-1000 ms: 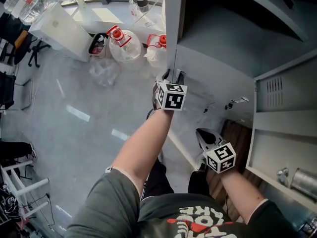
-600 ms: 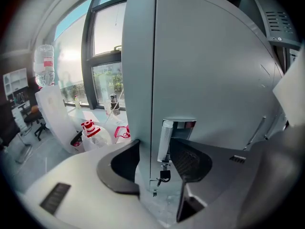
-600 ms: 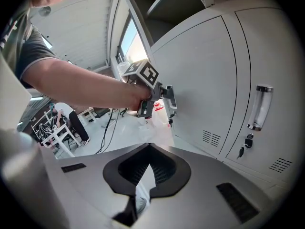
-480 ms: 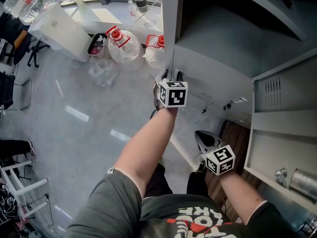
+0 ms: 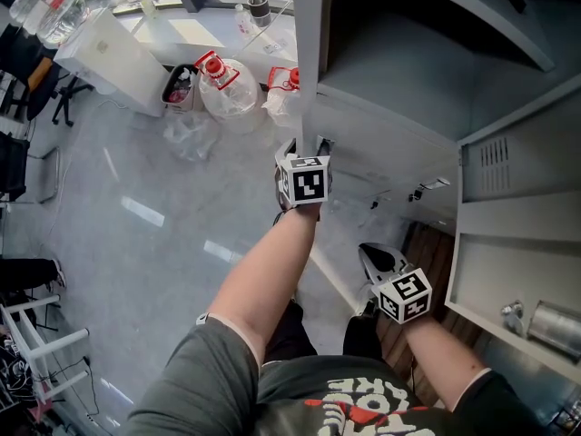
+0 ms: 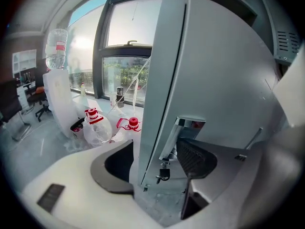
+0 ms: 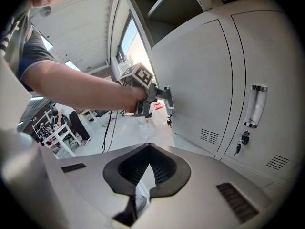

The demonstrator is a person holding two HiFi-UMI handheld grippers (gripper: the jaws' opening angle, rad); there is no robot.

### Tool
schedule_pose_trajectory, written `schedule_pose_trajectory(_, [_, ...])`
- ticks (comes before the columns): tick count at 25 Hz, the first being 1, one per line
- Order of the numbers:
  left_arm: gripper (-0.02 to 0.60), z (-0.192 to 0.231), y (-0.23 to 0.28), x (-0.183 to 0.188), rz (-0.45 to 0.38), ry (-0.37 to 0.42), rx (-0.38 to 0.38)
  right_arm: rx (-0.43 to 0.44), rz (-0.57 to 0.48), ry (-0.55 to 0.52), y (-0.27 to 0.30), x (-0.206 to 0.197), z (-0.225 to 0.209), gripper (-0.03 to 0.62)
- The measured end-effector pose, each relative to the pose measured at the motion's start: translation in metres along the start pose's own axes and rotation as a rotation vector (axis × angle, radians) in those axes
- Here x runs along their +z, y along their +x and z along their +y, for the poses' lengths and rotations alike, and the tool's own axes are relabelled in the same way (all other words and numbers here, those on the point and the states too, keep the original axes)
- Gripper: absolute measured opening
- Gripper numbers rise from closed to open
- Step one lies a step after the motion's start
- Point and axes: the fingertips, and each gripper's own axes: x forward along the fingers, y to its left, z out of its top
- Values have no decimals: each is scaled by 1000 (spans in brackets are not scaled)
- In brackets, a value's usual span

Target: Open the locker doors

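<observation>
the locker door (image 5: 309,53) is seen steeply from above by the head view, closely by the left gripper view, farther off by the right gripper view.

An office-like workroom: grey steel lockers (image 7: 195,75), large water jugs (image 5: 227,84) and tall windows (image 6: 126,42).

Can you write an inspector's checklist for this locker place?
Surface: grey floor, glossy.
Job's things: locker door open; keys hang below its handle.
Clutter: red-capped jugs, white box.
Grippers: left gripper open, jaws just widened, door edge between them; right gripper shut, empty.
Cables: dark tangle beside white rack.
Surroundings: window, closed locker.
</observation>
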Motion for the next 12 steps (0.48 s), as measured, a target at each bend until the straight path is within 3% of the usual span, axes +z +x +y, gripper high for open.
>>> schedule_pose_trajectory(3, [246,-6,-11,-10,-17,43,-45,-2,-3,2,-2,-1,-1,32])
schedule_pose_trajectory(9, [139,-20,-25,-25,-41,238,-138,-10,-8,1,-6,-1,-4,33])
schedule_pose_trajectory(12, [130,-22,-31,-31,-30,263,-155,-8,-8,-1,-9,-1,-3,32])
